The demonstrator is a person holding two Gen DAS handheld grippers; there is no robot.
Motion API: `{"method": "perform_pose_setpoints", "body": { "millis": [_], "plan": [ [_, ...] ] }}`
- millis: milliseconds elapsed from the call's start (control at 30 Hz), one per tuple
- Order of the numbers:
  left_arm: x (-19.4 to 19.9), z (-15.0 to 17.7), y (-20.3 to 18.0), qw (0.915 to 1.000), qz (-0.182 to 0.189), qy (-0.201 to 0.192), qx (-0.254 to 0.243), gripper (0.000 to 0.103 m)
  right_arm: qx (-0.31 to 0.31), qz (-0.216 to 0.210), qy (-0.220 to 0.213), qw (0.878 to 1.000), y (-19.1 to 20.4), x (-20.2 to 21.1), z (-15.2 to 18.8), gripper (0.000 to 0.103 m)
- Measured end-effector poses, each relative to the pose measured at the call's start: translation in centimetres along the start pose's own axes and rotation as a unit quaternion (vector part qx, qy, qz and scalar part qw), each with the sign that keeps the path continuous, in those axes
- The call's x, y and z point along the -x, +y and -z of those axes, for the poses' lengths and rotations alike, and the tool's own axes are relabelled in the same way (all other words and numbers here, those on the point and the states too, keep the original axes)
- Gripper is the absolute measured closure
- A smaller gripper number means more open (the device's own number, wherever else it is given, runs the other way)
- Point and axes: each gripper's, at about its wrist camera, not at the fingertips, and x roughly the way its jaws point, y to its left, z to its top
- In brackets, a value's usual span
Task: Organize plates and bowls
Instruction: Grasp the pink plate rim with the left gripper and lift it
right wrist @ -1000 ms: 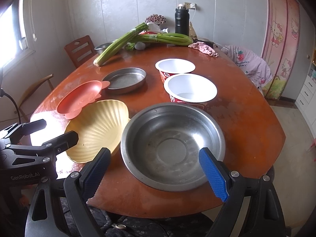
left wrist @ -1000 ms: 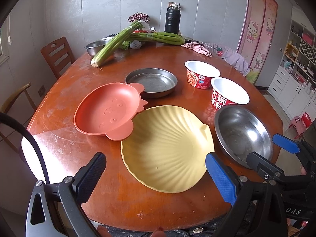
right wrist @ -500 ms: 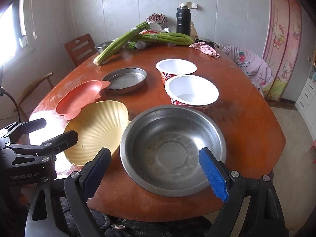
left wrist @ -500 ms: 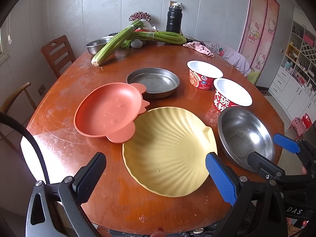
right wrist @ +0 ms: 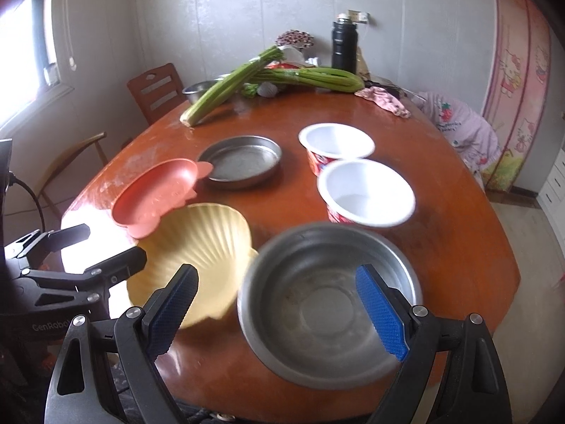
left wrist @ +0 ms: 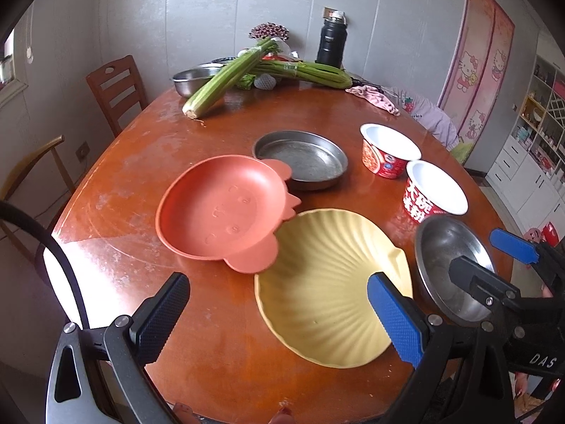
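Steel bowl point(right wrist: 328, 304): round, scuffed, empty, at table's point(right wrist: 459, 233) near right edge, between the right gripper point(right wrist: 279, 314) fingers, jaws wide, gripping nothing. Yellow shell plate point(left wrist: 328, 289) just left, overlapped by orange plate point(left wrist: 222, 208). Left gripper point(left wrist: 279, 318) wide open, empty.

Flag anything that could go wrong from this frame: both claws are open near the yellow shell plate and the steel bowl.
1. The yellow shell plate lies under the pink plate, which overlaps its rim; lifting it with the left claw might drag or tip the pink one.
2. The steel bowl sits near the table edge and close to the paper bowl; a nudge from the right claw could push either.
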Motion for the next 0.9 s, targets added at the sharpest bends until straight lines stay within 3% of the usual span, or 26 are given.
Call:
{"method": "perform_pose_setpoints", "body": {
  "millis": [233,500,733,900],
  "plan": [
    [0.6,-1.6,5.1,0.9988,-0.015,-0.006,0.047,0.002,0.019,-0.035,-0.013,0.999,2.6,-1.0,-3.8,0.012],
    [-1.2,-3.4,9.9,0.9965,-0.028,0.013,0.078,0.002,0.038,-0.059,0.011,0.997,6.4,-4.3,-6.9,0.012],
    [-4.9,-4.5,12.8,0.9941,-0.02,0.057,0.091,0.002,0.055,-0.022,0.063,0.996,8.6,-9.4,-7.5,0.012],
    [-7.6,-4.8,13.4,0.9908,-0.003,0.09,0.102,0.002,0.047,-0.023,0.09,0.995,8.9,-12.3,-7.6,0.012]
  ]
}}
